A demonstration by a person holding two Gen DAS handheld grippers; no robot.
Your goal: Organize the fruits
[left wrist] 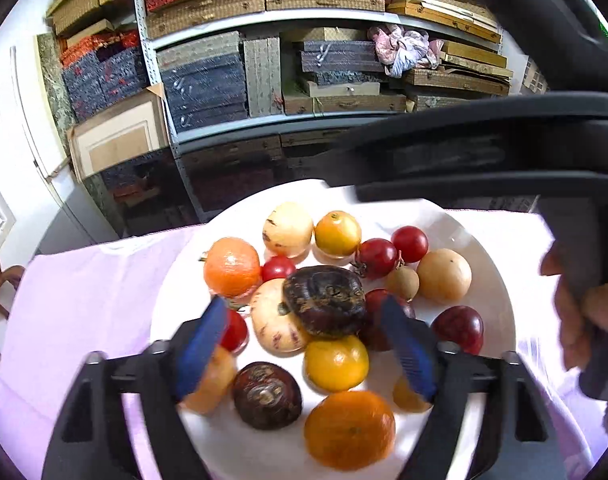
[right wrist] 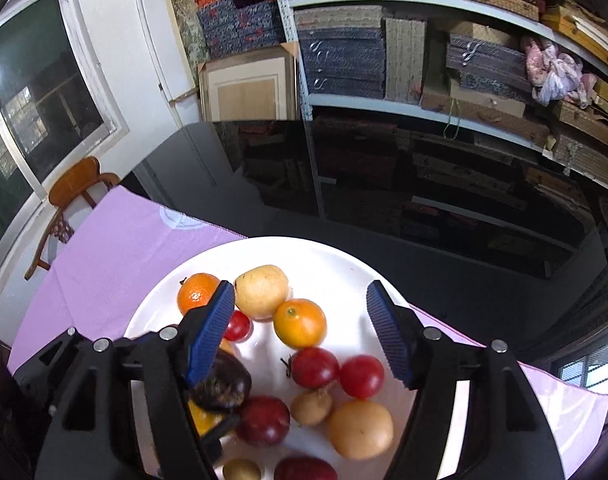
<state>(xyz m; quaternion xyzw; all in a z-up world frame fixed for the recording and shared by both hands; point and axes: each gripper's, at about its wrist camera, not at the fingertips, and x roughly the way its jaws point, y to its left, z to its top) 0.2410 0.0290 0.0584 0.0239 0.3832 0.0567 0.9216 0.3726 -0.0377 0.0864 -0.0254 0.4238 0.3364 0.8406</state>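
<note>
A white plate (left wrist: 484, 240) on a pink cloth holds several fruits: oranges (left wrist: 231, 267), yellow-orange citrus (left wrist: 336, 363), red cherry tomatoes (left wrist: 376, 257), pale striped melons (left wrist: 287, 229), dark purple fruits (left wrist: 326, 300) and tan round fruits (left wrist: 444, 276). My left gripper (left wrist: 304, 348) is open, hovering over the near half of the plate, its blue pads either side of a dark purple fruit. My right gripper (right wrist: 299, 332) is open above the plate (right wrist: 344, 264), over tomatoes (right wrist: 315, 367) and a yellow-orange citrus (right wrist: 299, 323). The right gripper's body crosses the top right of the left wrist view.
The pink cloth (right wrist: 115, 248) lies on a glossy black table (right wrist: 384, 200). Shelves stacked with woven and patterned boxes (left wrist: 263, 72) fill the background. A wooden chair (right wrist: 71, 196) stands at the left under a window (right wrist: 35, 92).
</note>
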